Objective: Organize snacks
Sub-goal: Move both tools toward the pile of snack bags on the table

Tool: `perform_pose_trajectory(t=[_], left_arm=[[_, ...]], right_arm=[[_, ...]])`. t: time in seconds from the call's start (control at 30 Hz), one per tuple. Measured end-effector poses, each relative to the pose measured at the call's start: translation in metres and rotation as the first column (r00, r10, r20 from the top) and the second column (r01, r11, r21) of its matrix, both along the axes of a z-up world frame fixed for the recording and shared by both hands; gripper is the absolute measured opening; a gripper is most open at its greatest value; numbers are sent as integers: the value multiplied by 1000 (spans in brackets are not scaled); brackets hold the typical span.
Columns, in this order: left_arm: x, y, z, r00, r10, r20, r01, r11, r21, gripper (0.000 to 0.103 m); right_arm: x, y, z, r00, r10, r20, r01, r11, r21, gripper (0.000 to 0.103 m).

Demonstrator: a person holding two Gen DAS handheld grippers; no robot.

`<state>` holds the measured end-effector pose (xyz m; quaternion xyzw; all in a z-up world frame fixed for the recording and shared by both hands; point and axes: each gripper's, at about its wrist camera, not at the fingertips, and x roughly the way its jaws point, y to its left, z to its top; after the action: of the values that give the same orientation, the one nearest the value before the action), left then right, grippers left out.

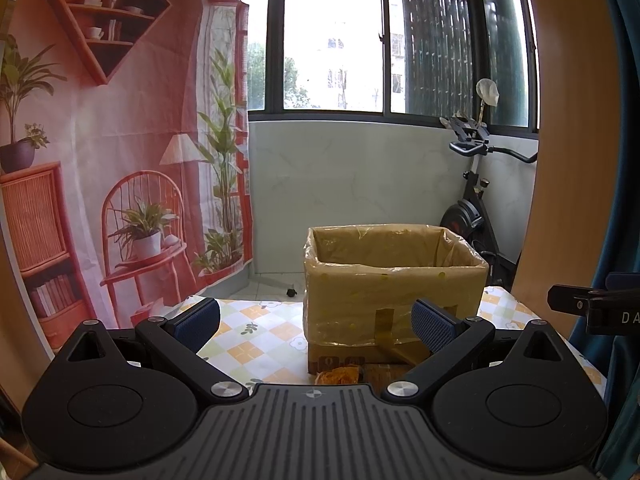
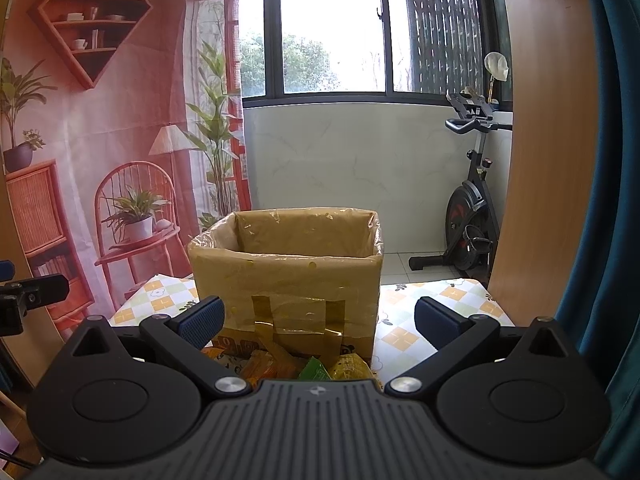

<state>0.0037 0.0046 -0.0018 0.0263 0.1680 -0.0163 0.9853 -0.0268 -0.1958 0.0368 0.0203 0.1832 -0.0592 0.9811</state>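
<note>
Two grippers hover low over the worktop (image 2: pixel 404 336), both aimed at one cardboard box (image 2: pixel 286 276) lined with a clear plastic bag. Neither holds anything: the left gripper (image 1: pixel 316 320) has its fingers wide apart, and the right gripper (image 2: pixel 318 320) is spread just as wide. That readiness suits a start, I judge, with no snack picked up yet.

From the right wrist view the box stands at 12 o'clock, dead ahead, its open top facing up to take whatever is dropped in. The snacks (image 2: pixel 292 364) lie in a loose heap at 6 o'clock of the box, against its front wall and right under the gripper's nose. Orange, green and yellow wrappers show there. From the left wrist view the box sits slightly toward 1 o'clock, and only one orange packet (image 1: pixel 338 374) peeks out at its foot.

Much stays hidden. Each gripper body covers the near worktop, so the full count of snacks cannot be told. The box's floor is out of sight behind its front wall, so whether anything already lies inside is unknown. Printing on the wrappers is too small to read. An exercise bike (image 2: pixel 468 232) stands behind at 2 o'clock, well apart.
</note>
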Motion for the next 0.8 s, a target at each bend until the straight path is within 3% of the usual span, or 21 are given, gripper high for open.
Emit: perform_pose_trajectory(t=[0.8], left_arm=[[2, 0, 0, 1000, -2, -18, 1, 1000, -8, 103]], right_arm=[[2, -1, -3, 1000, -3, -7, 3, 1000, -1, 103]])
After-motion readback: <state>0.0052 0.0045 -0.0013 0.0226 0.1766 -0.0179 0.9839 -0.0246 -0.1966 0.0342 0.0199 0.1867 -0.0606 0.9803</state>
